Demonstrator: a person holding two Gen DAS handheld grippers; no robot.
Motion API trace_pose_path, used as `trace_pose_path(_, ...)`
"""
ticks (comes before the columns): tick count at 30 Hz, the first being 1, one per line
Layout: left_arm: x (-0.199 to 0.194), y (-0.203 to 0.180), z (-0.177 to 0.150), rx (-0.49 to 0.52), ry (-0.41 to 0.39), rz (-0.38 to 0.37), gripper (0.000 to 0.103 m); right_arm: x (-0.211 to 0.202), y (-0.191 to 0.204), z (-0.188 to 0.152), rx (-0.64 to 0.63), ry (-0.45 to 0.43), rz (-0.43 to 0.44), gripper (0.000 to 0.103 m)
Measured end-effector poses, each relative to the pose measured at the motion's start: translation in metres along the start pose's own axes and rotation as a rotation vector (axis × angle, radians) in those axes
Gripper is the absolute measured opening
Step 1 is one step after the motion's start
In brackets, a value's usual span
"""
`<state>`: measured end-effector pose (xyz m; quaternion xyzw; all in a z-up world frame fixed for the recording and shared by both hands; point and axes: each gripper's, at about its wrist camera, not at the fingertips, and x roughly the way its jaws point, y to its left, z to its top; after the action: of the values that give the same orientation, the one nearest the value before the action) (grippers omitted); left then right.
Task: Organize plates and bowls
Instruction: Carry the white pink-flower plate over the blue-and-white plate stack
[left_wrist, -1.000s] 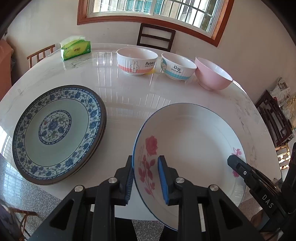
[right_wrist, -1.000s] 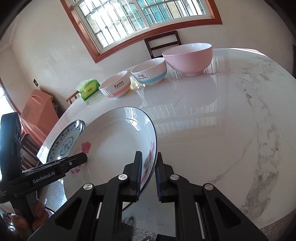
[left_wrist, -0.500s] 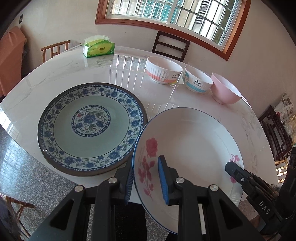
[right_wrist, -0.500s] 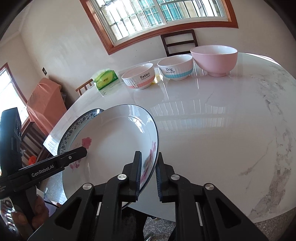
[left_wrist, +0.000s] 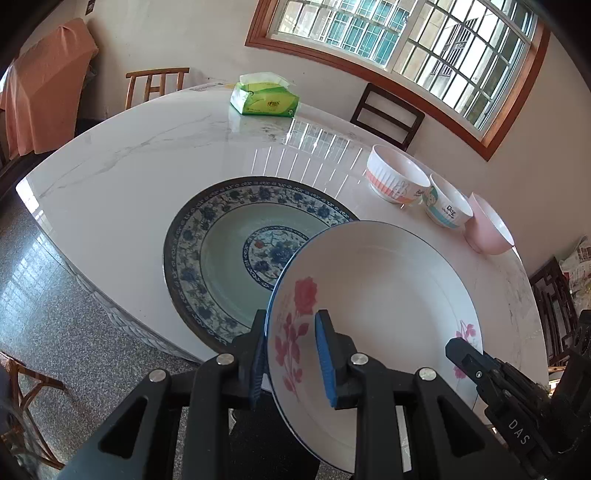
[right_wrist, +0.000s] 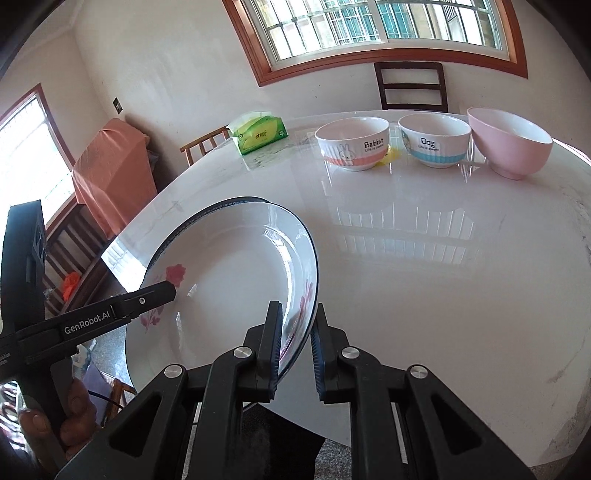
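Now rose plate (left_wrist: 376, 295) between both jaws.

You had the white rose plate (left_wrist: 373, 295) up off the counter, tilted, its left rim overlapping the blue floral plate (left_wrist: 221, 236). It was white with a thin blue edge and pink roses on opposite sides. The blue floral plate lay flat near the counter's front edge, with a dark rim and a pale green well. At the back the three bowls sat upright in a row, close together: Rabbit bowl (right_wrist: 352, 147), Dog bowl (right_wrist: 434, 144), then the plain pink bowl (right_wrist: 511, 146).
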<state>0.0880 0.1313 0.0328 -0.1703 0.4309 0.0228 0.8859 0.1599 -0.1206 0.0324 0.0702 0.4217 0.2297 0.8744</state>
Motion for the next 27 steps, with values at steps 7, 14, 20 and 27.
trace_pose_path(7,0.002,0.022,0.015,-0.047,-0.017,0.019,0.025,0.019,0.020,0.011,-0.046,0.007,0.013,0.015)
trace_pose_path(14,0.008,0.041,0.030,-0.082,-0.026,0.031,0.025,0.039,0.032,0.023,-0.080,0.013,0.015,0.015)
trace_pose_path(20,0.011,0.051,0.042,-0.104,-0.040,0.038,0.025,0.052,0.040,0.029,-0.095,0.024,0.022,0.015)
trace_pose_path(27,0.018,0.060,0.050,-0.122,-0.036,0.039,0.025,0.063,0.044,0.038,-0.118,0.020,0.016,0.015)
